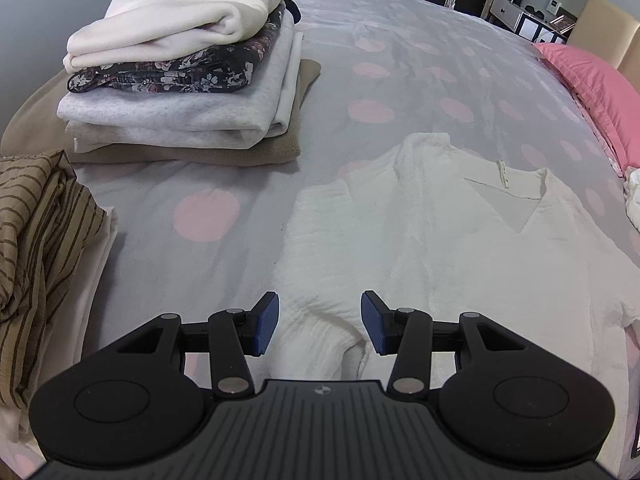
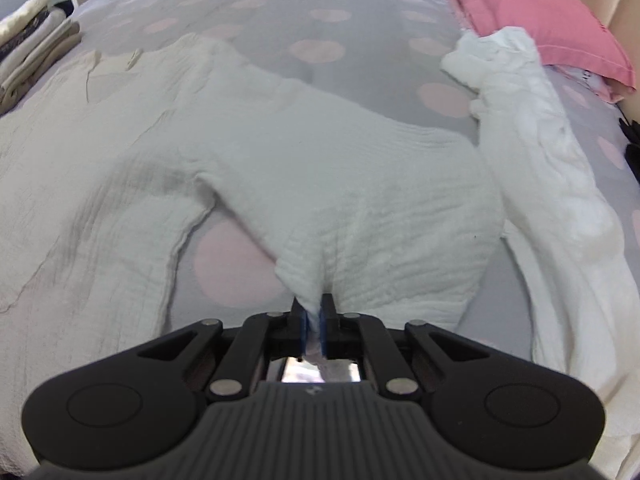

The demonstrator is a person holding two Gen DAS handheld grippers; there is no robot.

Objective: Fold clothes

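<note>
Right now the white crinkle-textured top (image 1: 460, 240) is lying spread face-up on the grey bedspread with pink dots (image 1: 208, 216), its V-neck pointing toward the head of the bed, and it is being worked from both sides. The right gripper (image 2: 314, 322) is pinching the end of one sleeve (image 2: 360, 220), its blue pads closed tight on a thin fold of the cloth, and the sleeve is lifting off the cover in a ridge that runs back to the shoulder; I'd judge it is being carried across the body of the top to make the first fold, which is why the hold is at the cuff and not mid-sleeve. The left gripper (image 1: 320, 322) is hovering low over the other sleeve, its fingers (image 1: 267, 322) standing apart with the cloth lying between them but not squeezed, seemingly waiting its turn or ready to pin that side. The edges of the right-hand view are blurring, so I cannot say exactly where the hem is lying. Just beside the top, toward the pink pillow (image 2: 540, 16), another white garment (image 2: 552, 168) is sprawling unfolded, presumably next in line. Further out, a stack of folded clothes (image 1: 188, 80) is sitting on the far left side of the bed, cream on top and a dark floral piece beneath, well apart from the working area so the finished pieces stay tidy, while a striped tan garment (image 1: 40, 248) is slumping in a heap at the near left edge.
</note>
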